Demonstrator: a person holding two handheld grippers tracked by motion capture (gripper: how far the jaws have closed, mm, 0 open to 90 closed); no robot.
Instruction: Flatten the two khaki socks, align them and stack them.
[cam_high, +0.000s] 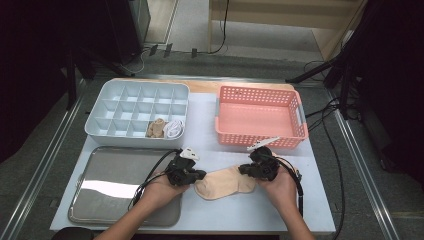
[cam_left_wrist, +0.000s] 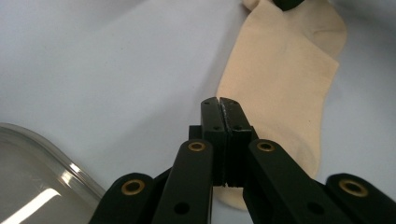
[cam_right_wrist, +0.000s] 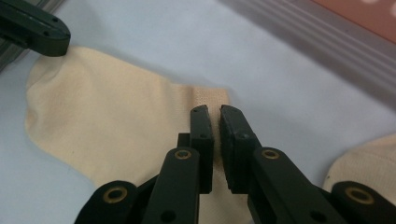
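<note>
The flat, finely knit beige sock (cam_high: 223, 182) lies on my pale blue matte table (cam_high: 250, 210), between the shiny steel tray (cam_high: 115, 185) and the perforated pink plastic basket (cam_high: 260, 117). My left gripper (cam_left_wrist: 219, 106) pinches its toe end; my right gripper (cam_right_wrist: 212, 116), nearly closed, nips its cuff.

**A recording lab, not a home**

This looks like a test or recording room. The table (cam_high: 260, 210), in the middle of the frame, stands on grey carpet between metal rails (cam_high: 45, 165) at left and right. Black stands (cam_high: 345, 65) and loose cables (cam_high: 330, 145) fill the dark upper right; more cables (cam_high: 220, 35) trail along the floor at top centre. On the table sit sorting goods: a divided tray (cam_high: 115, 107), a pink basket (cam_high: 260, 117), a metal tray (cam_high: 120, 185).
</note>
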